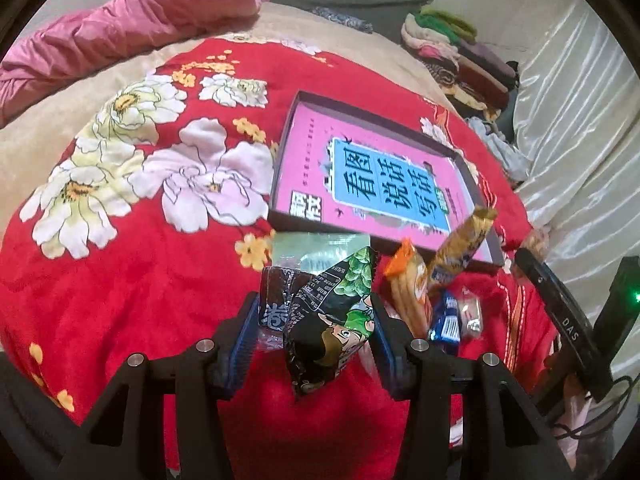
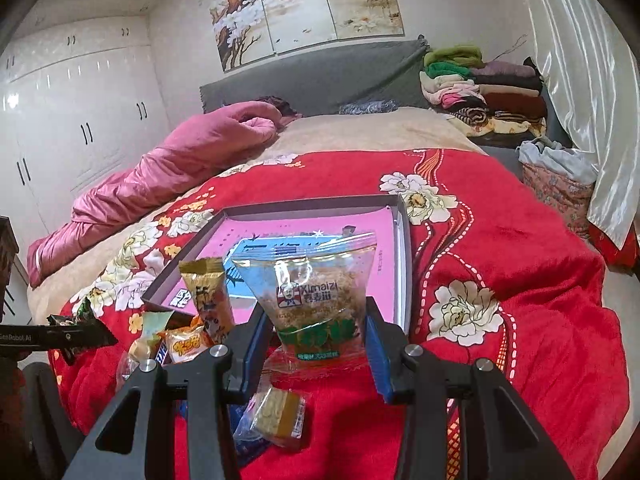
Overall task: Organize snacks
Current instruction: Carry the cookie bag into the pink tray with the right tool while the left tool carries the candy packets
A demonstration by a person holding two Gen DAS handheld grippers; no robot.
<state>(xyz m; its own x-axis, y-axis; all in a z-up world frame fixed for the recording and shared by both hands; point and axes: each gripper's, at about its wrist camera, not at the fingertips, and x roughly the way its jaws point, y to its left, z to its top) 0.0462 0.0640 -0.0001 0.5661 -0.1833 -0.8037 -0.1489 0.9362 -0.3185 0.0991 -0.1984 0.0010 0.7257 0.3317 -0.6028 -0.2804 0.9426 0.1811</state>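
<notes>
Right now both grippers hover over a bed (image 2: 520, 240) spread with a red blanket (image 1: 140, 280) printed with big pale flowers. At the left gripper (image 1: 316, 332), the pads pinch a dark green packet (image 1: 332, 320) with a cartoon face, held clear of the blanket. At the right gripper (image 2: 316, 332), the fingers clamp a clear pouch (image 2: 312, 280) of crumbly brown snack, standing upright.

Seen from the left gripper, an open shallow box (image 1: 376, 172) with a pink and blue printed bottom lies on the blanket at about 1 o'clock. Just this side of its near edge sits a heap of snacks (image 1: 432, 292): an orange packet, a tan stick-shaped one leaning on the box rim, a blue one and a small clear one. From the right gripper's side, a small wrapped cake (image 2: 276, 416) lies on the blanket at 6 o'clock, under the fingers.

Farther off, a rumpled pink quilt (image 2: 160, 172) lies at 10 o'clock, a grey headboard (image 2: 320, 76) at 12, and folded clothes (image 2: 480, 88) are stacked at 1 o'clock. White wardrobes (image 2: 80, 120) fill the left wall, flower paintings (image 2: 304, 8) hang above the headboard, and a shiny pale curtain (image 2: 580, 80) hangs at the right.
</notes>
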